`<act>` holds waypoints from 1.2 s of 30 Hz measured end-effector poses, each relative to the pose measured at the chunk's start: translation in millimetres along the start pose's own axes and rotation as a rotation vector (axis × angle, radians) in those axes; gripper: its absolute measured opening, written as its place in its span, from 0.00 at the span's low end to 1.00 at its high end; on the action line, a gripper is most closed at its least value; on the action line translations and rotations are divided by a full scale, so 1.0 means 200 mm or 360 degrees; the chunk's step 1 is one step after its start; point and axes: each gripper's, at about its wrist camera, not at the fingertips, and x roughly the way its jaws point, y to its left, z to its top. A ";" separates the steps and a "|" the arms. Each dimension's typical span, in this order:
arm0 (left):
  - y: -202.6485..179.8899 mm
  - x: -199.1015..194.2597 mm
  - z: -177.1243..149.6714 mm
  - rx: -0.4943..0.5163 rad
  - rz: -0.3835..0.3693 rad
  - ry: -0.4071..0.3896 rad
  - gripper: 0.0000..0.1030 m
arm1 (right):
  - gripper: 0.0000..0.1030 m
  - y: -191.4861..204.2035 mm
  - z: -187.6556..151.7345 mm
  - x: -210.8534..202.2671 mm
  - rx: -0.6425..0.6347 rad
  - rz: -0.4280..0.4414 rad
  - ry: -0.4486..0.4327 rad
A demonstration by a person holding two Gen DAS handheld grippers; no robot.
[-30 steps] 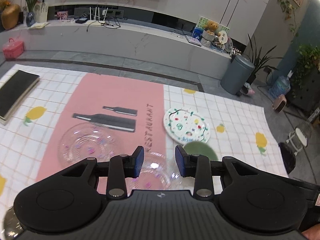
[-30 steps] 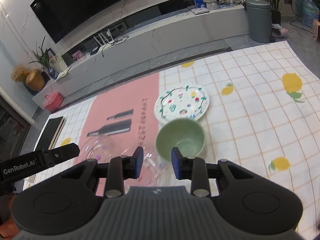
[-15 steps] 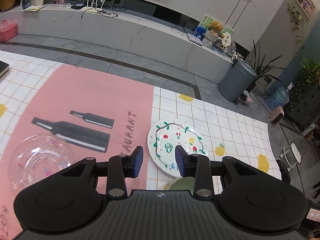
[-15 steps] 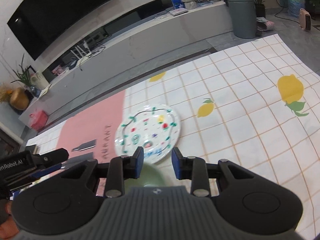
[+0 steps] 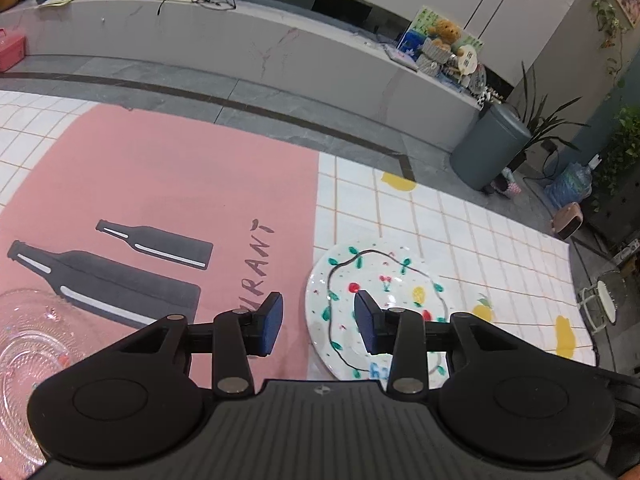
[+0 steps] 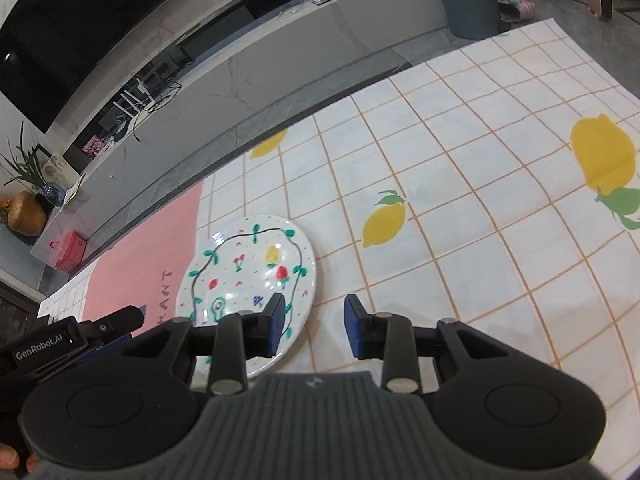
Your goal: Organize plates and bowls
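Observation:
A white plate painted with fruit and a vine ring (image 5: 384, 296) lies on the checked cloth next to the pink mat; it also shows in the right wrist view (image 6: 248, 276). My left gripper (image 5: 318, 324) is open and empty above the plate's left edge. My right gripper (image 6: 314, 326) is open and empty above the plate's right edge. A clear glass plate (image 5: 28, 344) lies at the lower left of the left wrist view. The left gripper's body (image 6: 76, 336) shows at the left of the right wrist view. The green bowl is out of sight.
The pink mat with bottle prints (image 5: 160, 208) covers the cloth's left part. The lemon-print cloth (image 6: 480, 200) stretches right to the table's edge. Beyond the far edge lie floor, a long white counter (image 5: 240, 40) and a grey bin (image 5: 490, 148).
Both grippers have moved forward over the table. The green bowl and one glass dish have dropped out of view beneath them, and the painted plate is now close under the fingers.

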 end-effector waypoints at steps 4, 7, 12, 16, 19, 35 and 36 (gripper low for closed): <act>0.02 0.05 0.00 -0.0018 -0.0023 0.0020 0.44 | 0.34 -0.04 0.02 0.06 0.0031 0.0004 0.0020; 0.05 0.09 0.01 -0.0052 -0.0066 0.0040 0.44 | 0.34 -0.06 0.02 0.09 0.0073 0.0024 0.0045; 0.08 0.14 0.02 -0.0102 -0.0082 0.0058 0.44 | 0.34 -0.09 0.02 0.12 0.0102 0.0071 0.0036; 0.09 0.18 0.02 -0.0122 -0.0078 0.0096 0.43 | 0.33 -0.08 0.04 0.15 0.0134 0.0123 0.0050; 0.11 0.20 0.02 -0.0151 -0.0089 0.0121 0.36 | 0.29 -0.05 0.04 0.17 0.0124 0.0150 0.0057; 0.11 0.22 0.00 -0.0202 -0.0116 0.0130 0.11 | 0.07 -0.08 0.02 0.18 0.0242 0.0162 0.0060; 0.10 0.21 0.00 -0.0203 -0.0114 0.0129 0.11 | 0.07 -0.07 0.02 0.18 0.0243 0.0151 0.0060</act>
